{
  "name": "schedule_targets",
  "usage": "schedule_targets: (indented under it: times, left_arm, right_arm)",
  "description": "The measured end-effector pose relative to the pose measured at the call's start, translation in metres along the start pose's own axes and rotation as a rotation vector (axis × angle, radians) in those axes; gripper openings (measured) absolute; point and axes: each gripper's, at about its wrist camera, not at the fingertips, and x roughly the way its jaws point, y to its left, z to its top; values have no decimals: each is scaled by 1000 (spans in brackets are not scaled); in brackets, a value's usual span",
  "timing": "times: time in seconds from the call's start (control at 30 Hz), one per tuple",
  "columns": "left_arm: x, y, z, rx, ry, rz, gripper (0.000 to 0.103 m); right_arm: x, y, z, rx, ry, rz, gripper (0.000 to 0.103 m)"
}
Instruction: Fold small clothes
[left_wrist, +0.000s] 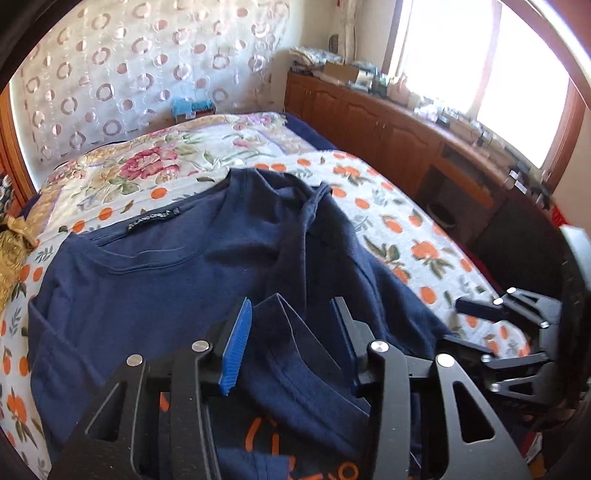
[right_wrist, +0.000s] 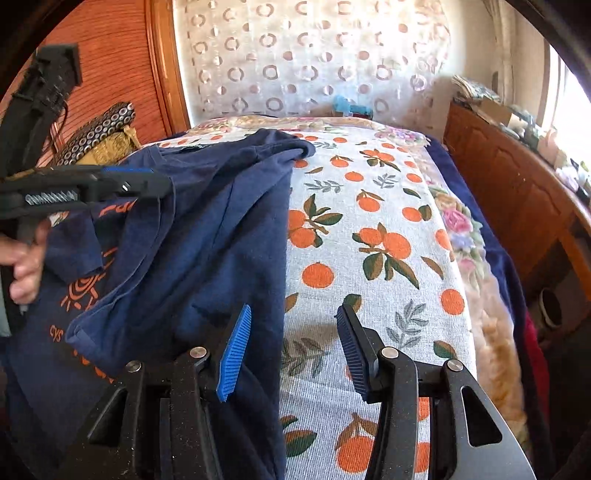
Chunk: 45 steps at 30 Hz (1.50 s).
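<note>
T-shirt (left_wrist: 177, 280) is showing as soft matt navy knit cloth w/ orange print, and the bedspread (right_wrist: 369, 236) under it is looking like coarse woven cloth, matt, orange-fruit pattern. Left gripper (left_wrist: 291, 332) and right gripper (right_wrist: 295, 343) are showing matt black plastic links, shiny metal pins, ribbed blue rubbery pads. Cabinet (left_wrist: 369, 122) is gleaming as glossy varnished wood; curtain (right_wrist: 314, 55) is looking sheer, thin cloth.

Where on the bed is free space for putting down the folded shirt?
Free: the orange-print cover between the navy shirt and the wooden cabinet; also the floral blanket beyond the collar. Crowded: the shirt's side, with both grippers.
</note>
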Motion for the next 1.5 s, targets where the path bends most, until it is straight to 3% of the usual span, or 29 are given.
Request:
schedule_targets:
  times: [0.03,0.17,0.23,0.47,0.77,0.8,0.87,1.03,1.4,1.5]
  left_arm:
    - [6,-2,0,12,17,13,42]
    - [10,1,-5,22,28,63,10]
    - [-3,6,-9,20,3,50,6]
    - [-54,41,-24,-21,-61,58,4]
    - [-71,73,-47,-56,-41,129,4]
    - [-71,76,-48,-60,-40,134,6]
    - [-74,81,-50,-68,-45,139,37]
    - [-79,89,-52,-87,-52,124,77]
    - [-110,141,-69,-137,-71,215,77]
    - [-112,158,-70,-162,-75,208,76]
  right_arm:
    - [-2,1,1,7,0,1,52]
    - [-3,-3,-3,13,-10,8,53]
    - [-5,-3,-4,17,-12,12,53]
    - [3,-8,-3,19,-13,12,53]
    - [3,-8,-3,16,-12,10,53]
    - [3,-8,-3,16,-12,10,53]
    - [3,-9,-3,16,-12,10,53]
    - [3,-9,-3,16,-12,10,53]
    - [4,-8,-2,10,-7,13,53]
    - [5,-8,-1,4,2,14,53]
